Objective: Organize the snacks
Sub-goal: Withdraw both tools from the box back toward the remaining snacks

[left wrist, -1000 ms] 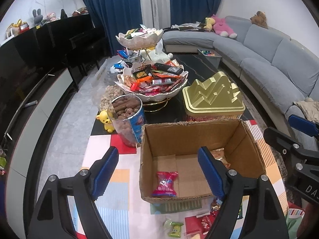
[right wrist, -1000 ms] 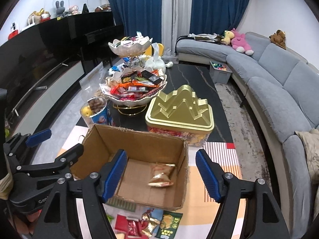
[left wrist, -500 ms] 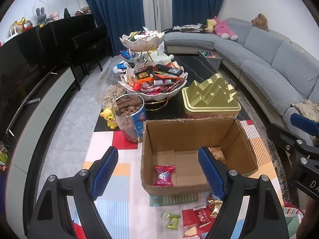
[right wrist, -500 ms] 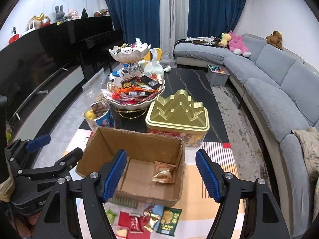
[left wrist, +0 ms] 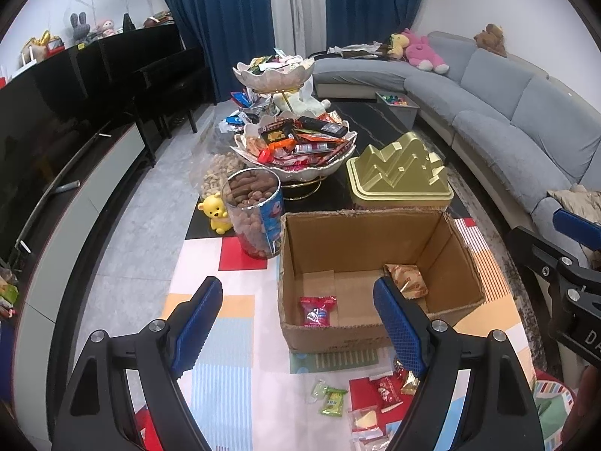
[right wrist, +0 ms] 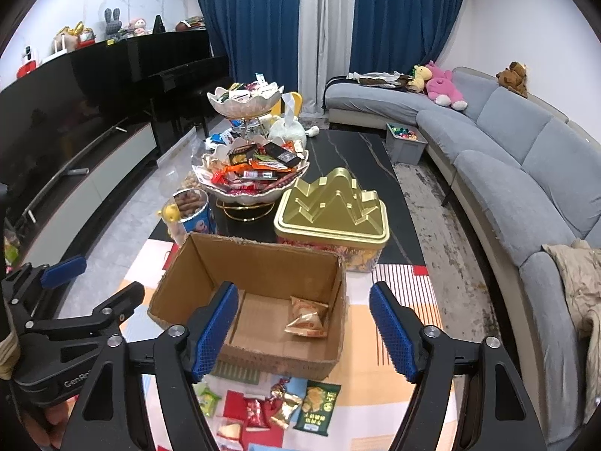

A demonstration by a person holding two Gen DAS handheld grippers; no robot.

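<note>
We hold the left tool (left wrist: 296, 323) and the right tool (right wrist: 304, 329) above the near end of a long low worktop (right wrist: 349, 154) of dark marbled stone, whose near part is covered by a cloth of coloured squares and stripes (left wrist: 210, 289). Both tools are released and empty; the right one's jaws have just been opening, with nothing between them. An open brown cardboard box (left wrist: 360, 240) stands on the cloth, holding a red snack packet (left wrist: 317, 310) and an orange-gold crinkled snack bag (left wrist: 407, 282). More small packets (right wrist: 285, 406) lie loose on the cloth just in front of the box. Behind it stand a gold tin with a peaked lid (right wrist: 332, 208), a clear tub of brown nuts (left wrist: 253, 214) and a white two-tier scalloped bowl stand heaped with sweets (left wrist: 296, 150). A grey curved sofa (right wrist: 526, 158) lines the right wall, blue curtains (right wrist: 255, 15) hang at the back, and a black piano (left wrist: 157, 64) stands at left.
</note>
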